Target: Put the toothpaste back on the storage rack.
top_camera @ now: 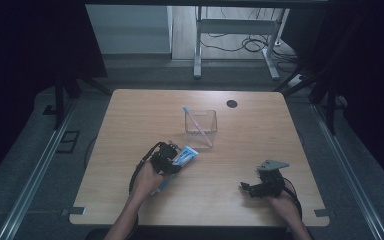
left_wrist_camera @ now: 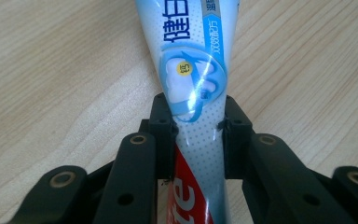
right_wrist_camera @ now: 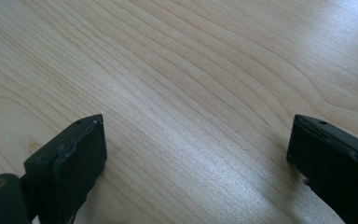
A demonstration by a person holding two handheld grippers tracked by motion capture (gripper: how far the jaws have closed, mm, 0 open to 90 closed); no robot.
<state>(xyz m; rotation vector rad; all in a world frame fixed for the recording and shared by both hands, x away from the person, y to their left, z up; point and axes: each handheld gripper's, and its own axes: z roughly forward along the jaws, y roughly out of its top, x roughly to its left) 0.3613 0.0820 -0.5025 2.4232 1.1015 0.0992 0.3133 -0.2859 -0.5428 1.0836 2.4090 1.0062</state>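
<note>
Here the left tool point(top_camera: 172, 159) sits toward seven o'clock on the wooden worktop point(top_camera: 250, 150), clenched on a toothpaste tube point(top_camera: 184, 156). In the left gripper view its two black jaws press against the tube point(left_wrist_camera: 193, 84) from either side, at the narrower stretch between the red printed part near the camera and the pale blue printed part farther out. The tube's sides look slightly pinched where the pads meet them. From the high view the tube lies low over the worktop, its blue and white end pointing toward one o'clock from the tool, its other end reaching back under the person's left hand point(top_camera: 145, 182) toward seven o'clock. Whether the tube rests on the wood or is lifted just clear of it cannot be told.

The right tool point(top_camera: 247, 187) is at about five o'clock on the worktop, well apart from the tube, held by the person's right hand point(top_camera: 282, 200). Its jaws are released and stand wide: in the right gripper view the two black pads point(right_wrist_camera: 81, 154) are far apart with bare wood grain between them, and nothing is held or touched there. A grey three-cornered plate point(top_camera: 272, 164) sits on top of it.

A clear square container point(top_camera: 200, 122) stands near the worktop's middle, at about one o'clock from the left tool and apart from it. A pink toothbrush point(top_camera: 197, 125) leans inside it, its pale head poking above the rim at eleven o'clock.
</note>
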